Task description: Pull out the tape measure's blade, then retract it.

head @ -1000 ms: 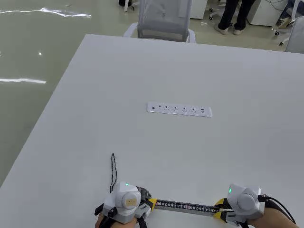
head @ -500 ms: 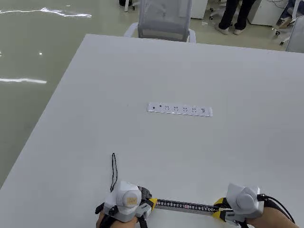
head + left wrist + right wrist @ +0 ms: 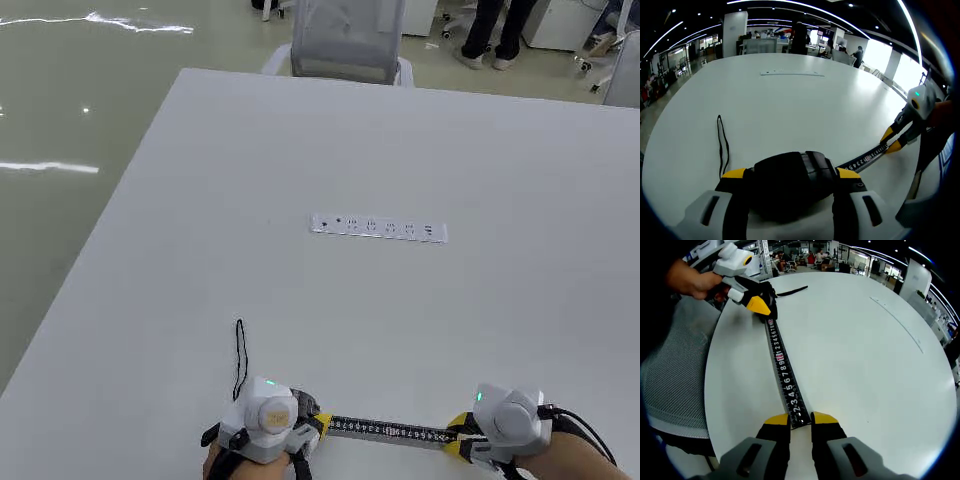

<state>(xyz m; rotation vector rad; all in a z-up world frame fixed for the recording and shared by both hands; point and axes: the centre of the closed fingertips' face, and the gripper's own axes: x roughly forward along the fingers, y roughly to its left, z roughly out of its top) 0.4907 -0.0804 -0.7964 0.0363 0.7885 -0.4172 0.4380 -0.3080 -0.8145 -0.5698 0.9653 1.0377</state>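
Hidden: tape measure case [image 3: 790, 186] largely covered by left gripper [image 3: 790, 174], clenched around it; blade [image 3: 784, 371] tip buried between right gripper [image 3: 800, 419] jaws, which pinch it.
Cut off: 2 grippers, at head view's 6 o'clock edge.
Where: blade stretched over table [image 3: 300, 150], 6 o'clock side.
Around: power strip [image 3: 378, 228] at blade's 12 o'clock; black cord [image 3: 239, 358] at case's 11 o'clock.

A smooth, matt white table [image 3: 200, 200] carries a white plastic power strip [image 3: 378, 228]. The tape measure's case [image 3: 785, 192] is black with a dull sheen, its blade [image 3: 785, 375] dark and matt under pale printed numerals, its wrist cord [image 3: 239, 355] thin black string. The left gripper [image 3: 790, 174] and right gripper [image 3: 800, 419] wear matt white plastic shells. The floor [image 3: 60, 100] is glossy, mirroring ceiling lights.
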